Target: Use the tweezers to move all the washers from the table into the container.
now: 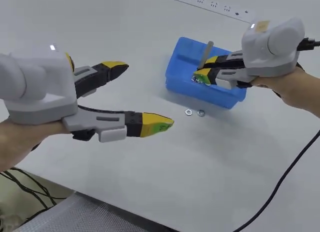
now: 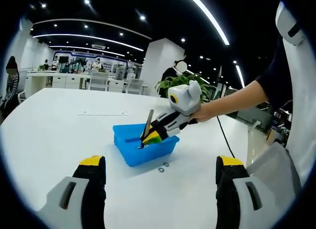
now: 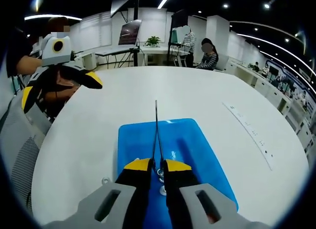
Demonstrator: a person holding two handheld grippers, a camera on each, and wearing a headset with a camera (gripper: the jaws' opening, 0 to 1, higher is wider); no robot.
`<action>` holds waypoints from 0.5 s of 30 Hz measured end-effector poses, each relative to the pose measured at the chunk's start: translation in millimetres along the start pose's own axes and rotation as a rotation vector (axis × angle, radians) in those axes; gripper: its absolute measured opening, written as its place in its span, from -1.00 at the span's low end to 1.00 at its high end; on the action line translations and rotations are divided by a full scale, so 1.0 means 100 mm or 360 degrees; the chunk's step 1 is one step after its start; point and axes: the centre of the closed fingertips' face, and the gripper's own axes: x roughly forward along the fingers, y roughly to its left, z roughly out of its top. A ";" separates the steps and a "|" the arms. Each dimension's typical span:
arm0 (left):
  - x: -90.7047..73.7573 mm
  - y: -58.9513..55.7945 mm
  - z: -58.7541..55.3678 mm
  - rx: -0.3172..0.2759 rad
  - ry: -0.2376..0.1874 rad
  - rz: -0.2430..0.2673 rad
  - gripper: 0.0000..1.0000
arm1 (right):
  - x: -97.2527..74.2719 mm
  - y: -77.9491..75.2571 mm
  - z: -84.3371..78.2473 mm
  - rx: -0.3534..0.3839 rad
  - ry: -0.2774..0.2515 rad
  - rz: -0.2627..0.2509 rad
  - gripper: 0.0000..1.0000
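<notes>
**Right claw with tweezers over the box, two washers left on the table**

Right claw [image 1: 206, 76]: jaws pinched together on the tweezers [image 1: 207, 51]. It hangs over the blue container [image 1: 186, 53], upper right of the head view. The tweezers' long axis runs up and slightly right out of the jaws there. In the right gripper view they are a thin line going straight up the frame from between the yellow tips. Can't tell if a washer is in the tweezers.

A few washers already lie inside the container [image 3: 161, 175], right at the claw tips.

Key relation: two loose washers [image 1: 188, 112] lie side by side on the table [image 1: 150, 182], just beside the container's near wall. In the head view they are below and a little left of the right claw. Judgement: the next pick means coming out over that wall and down toward frame bottom.

Left claw [image 1: 136, 96]: jaws wide apart, holding nothing, at the left of the head view and pointing right. Its lower tip is about as near the loose washers, but it carries no tool.

Surface: plain white tabletop, smooth, so the washers lie flat on it. A power strip [image 1: 210, 4] is at the top edge and a black cable [image 1: 285, 177] at lower right.

Room: open office with ceiling lights, desks and a plant, and people in the far background.
</notes>
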 end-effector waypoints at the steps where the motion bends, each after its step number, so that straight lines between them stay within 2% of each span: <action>1: 0.00 -0.01 0.00 -0.0001 -0.0003 -0.0002 0.96 | -0.01 -0.02 0.00 -0.0001 -0.0002 -0.0010 -0.78; 7: -0.01 0.01 0.01 -0.0004 -0.0013 0.0001 0.96 | -0.08 -0.06 0.06 0.0008 -0.0025 -0.0038 -0.78; 10: 0.01 0.04 0.01 0.0006 0.0007 0.0000 0.94 | -0.11 -0.06 0.09 0.0020 -0.0035 -0.0048 -0.79; 15: 0.06 0.09 0.13 -0.0008 -0.0039 -0.0010 0.92 | -0.16 -0.03 0.11 -0.0008 -0.0021 -0.0066 -0.82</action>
